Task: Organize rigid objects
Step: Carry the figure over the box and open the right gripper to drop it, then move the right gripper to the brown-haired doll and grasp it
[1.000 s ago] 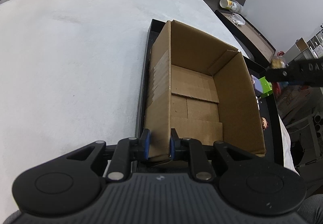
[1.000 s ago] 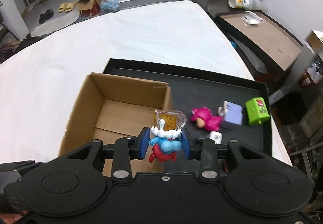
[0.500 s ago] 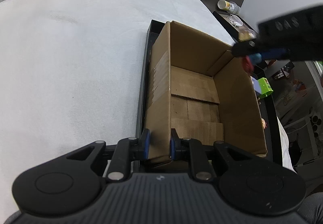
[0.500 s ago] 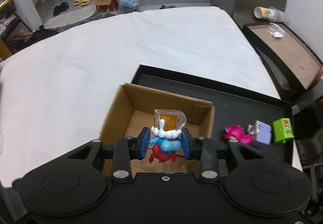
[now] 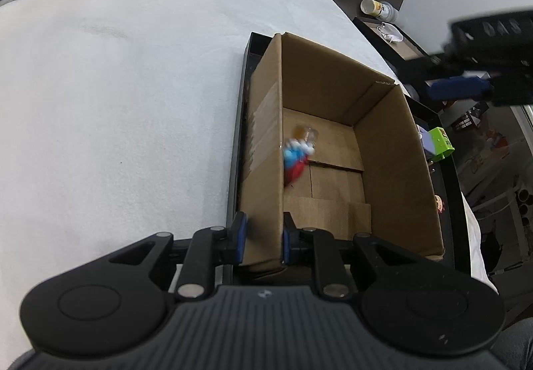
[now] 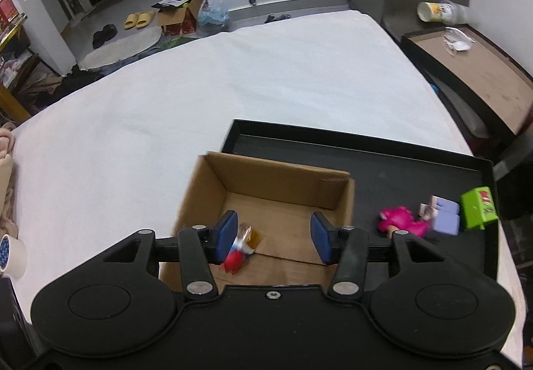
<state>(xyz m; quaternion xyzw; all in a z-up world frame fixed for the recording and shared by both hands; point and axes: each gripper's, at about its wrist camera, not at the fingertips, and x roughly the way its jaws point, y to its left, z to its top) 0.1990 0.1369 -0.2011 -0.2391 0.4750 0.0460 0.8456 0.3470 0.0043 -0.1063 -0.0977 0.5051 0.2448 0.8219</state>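
The white-covered bed [image 6: 266, 76] carries everything, and its soft surface is the first worry: the black tray [image 6: 399, 150] on it can tilt or shift if either hand leans in, and the loose toys would slide with it. In that tray stands the open cardboard box [image 5: 393, 143]. The left hand-held gripper [image 5: 261, 236] is clamped on the box's near wall, one pad inside and one outside; if that pinch twists or pulls, the thin cardboard could buckle or the box could drag across the tray.

The right hand-held gripper [image 6: 271, 236] hangs over the box with its jaws opening, and nothing is pressed between the pads. The small blue, red and white figurine with an amber mug [image 5: 296, 153] shows blurred inside the box near the left wall, so I judge it is dropping or has just landed. It could bounce, tip onto its side, or chip the mug part against the wall.

To the right of the box on the tray wait a pink figurine [image 6: 401, 221], a lilac block toy [image 6: 444, 215] and a green block [image 6: 479, 208]. They lie close together, so reaching for one risks knocking another toward the tray's edge
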